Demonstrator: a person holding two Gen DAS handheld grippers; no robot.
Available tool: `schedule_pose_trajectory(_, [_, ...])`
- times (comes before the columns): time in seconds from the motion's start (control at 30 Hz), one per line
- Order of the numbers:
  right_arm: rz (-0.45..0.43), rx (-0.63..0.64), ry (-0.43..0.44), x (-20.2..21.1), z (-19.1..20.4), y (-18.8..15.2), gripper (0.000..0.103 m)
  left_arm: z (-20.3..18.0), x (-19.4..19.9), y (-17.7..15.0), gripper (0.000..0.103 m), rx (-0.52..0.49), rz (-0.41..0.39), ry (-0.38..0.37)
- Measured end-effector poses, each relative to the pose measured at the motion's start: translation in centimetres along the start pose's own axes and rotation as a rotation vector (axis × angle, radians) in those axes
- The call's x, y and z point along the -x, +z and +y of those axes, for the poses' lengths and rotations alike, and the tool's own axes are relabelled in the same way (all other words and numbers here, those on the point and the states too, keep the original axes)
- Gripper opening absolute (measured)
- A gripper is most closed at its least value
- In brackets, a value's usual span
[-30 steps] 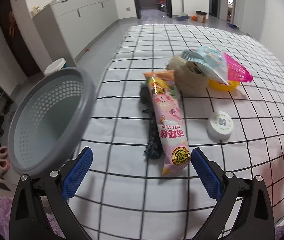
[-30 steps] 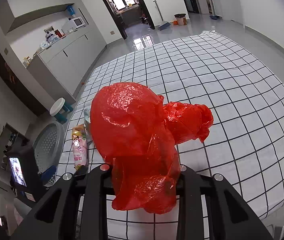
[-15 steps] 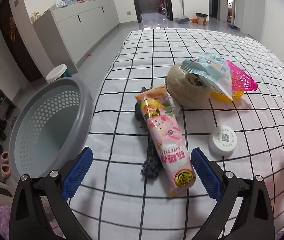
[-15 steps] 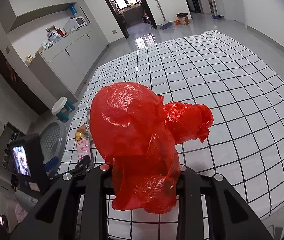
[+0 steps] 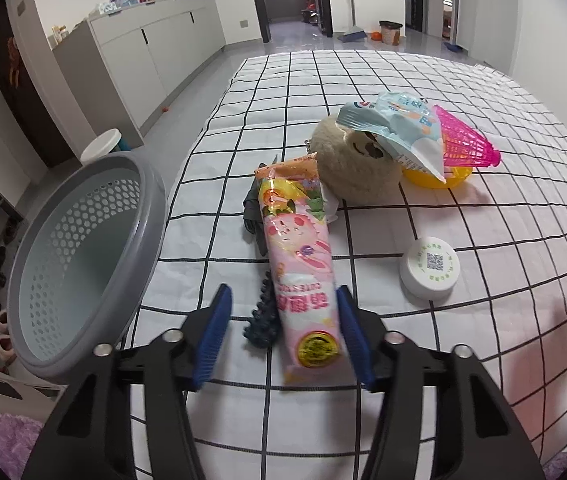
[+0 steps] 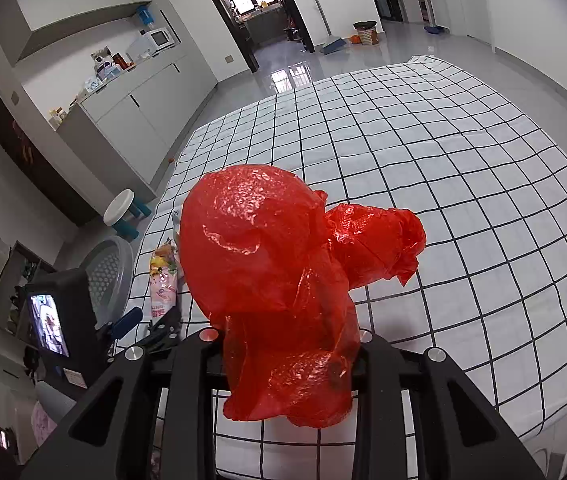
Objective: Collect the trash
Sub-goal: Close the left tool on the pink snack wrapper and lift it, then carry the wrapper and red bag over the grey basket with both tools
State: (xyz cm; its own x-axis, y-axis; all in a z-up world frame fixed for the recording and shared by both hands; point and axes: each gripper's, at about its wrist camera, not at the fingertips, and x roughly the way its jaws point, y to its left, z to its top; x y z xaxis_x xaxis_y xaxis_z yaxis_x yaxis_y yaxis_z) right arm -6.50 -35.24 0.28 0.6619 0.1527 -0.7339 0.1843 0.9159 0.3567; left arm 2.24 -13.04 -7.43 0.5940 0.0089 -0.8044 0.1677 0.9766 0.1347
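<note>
The left gripper [image 5: 283, 330] hangs over the near left edge of the checked bedspread [image 5: 363, 92], its blue-padded jaws closing around the lower end of a pink snack wrapper [image 5: 303, 276]. The right pad is at the wrapper's edge; the left pad stands clear of it. A dark knobbly thing [image 5: 261, 324] also lies between the pads, just left of the wrapper. Off the bed's left edge a grey perforated basket [image 5: 147, 216] tilts toward the bed, and its visible inside holds nothing. Farther in, a light blue wrapper [image 5: 399, 132] drapes over a beige plush toy [image 5: 355, 168], beside a pink shuttlecock [image 5: 467, 144] on a yellow dish [image 5: 435, 178]. A white round lid [image 5: 429, 270] lies near the wrapper. The right gripper [image 6: 289, 344] is clamped on a crumpled red plastic bag [image 6: 279, 264]; what it contains cannot be seen.
</note>
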Motion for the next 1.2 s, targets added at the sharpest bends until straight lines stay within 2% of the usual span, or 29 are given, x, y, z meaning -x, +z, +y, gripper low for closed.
schedule_pose_trajectory(0.13, [-0.001,0.001,0.0,-0.1,0.0,0.0,0.027,0.2,0.6,-0.2,0.029,0.0,-0.005,-0.02])
schedule_pose_trajectory(0.27, [0.002,0.001,0.001,-0.1,0.0,0.0,0.027,0.5,1.2,-0.5,0.023,-0.003,-0.011,-0.031])
schedule_pose_trajectory(0.73, [0.005,0.039,0.007,-0.4,1.7,-0.3,0.027,3.8,4.9,-0.6,0.021,0.025,-0.059,-0.058])
schedule_pose_trajectory(0.97, [0.02,0.069,0.004,-1.0,3.5,-0.6,0.027,6.9,6.2,-0.5,0.021,0.061,-0.08,-0.013])
schedule_pose_trajectory(1.2, [0.023,0.099,0.014,-1.4,5.8,-0.7,0.027,11.7,7.5,-0.4,0.021,0.114,-0.112,0.046])
